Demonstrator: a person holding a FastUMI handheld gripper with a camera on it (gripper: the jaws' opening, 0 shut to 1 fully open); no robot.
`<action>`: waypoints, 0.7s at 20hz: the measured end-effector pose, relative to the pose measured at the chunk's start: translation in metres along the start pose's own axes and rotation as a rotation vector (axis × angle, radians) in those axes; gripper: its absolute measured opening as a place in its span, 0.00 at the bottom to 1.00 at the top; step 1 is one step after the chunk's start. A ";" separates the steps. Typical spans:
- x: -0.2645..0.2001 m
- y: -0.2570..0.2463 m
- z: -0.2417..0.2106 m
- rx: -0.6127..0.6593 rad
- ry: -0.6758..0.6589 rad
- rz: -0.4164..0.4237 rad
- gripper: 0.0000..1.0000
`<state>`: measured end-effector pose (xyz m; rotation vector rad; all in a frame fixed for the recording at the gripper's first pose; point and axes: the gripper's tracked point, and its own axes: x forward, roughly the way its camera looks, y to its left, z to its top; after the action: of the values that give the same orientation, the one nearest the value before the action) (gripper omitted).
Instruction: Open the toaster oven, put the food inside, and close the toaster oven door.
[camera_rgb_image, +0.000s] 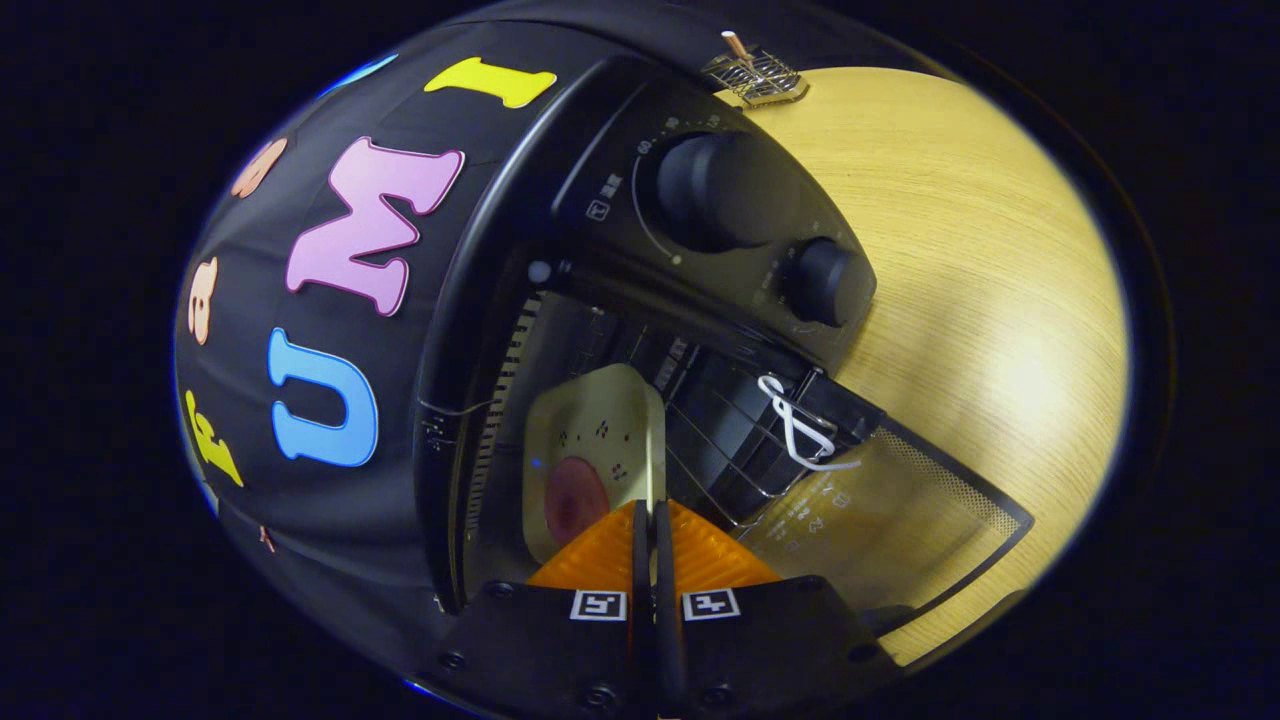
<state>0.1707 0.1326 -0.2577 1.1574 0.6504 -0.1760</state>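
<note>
2 steps looking done: black toaster oven door hanging open, cream square plate with pink food sitting inside on rack. Gripper fingers pinching plate's edge; release, door closing remaining.

A recording booth, set up like a small kitchen corner.
Black cloth wall behind, a toaster oven with door open, sitting on a pale wood-grain desk.

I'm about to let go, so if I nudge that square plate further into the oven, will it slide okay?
The plate looks rigid and smooth, so it should slide along the wire rack. Its rim, clamped edge-on by the gripper, might snag on wires.
</note>
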 end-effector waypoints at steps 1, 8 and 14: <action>0.001 -0.002 -0.002 -0.020 -0.004 -0.018 0.06; -0.027 0.007 -0.017 -0.090 0.039 0.040 0.36; -0.093 -0.012 -0.061 -0.302 0.137 0.064 0.72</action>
<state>0.0670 0.1633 -0.2301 0.9026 0.7325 0.0558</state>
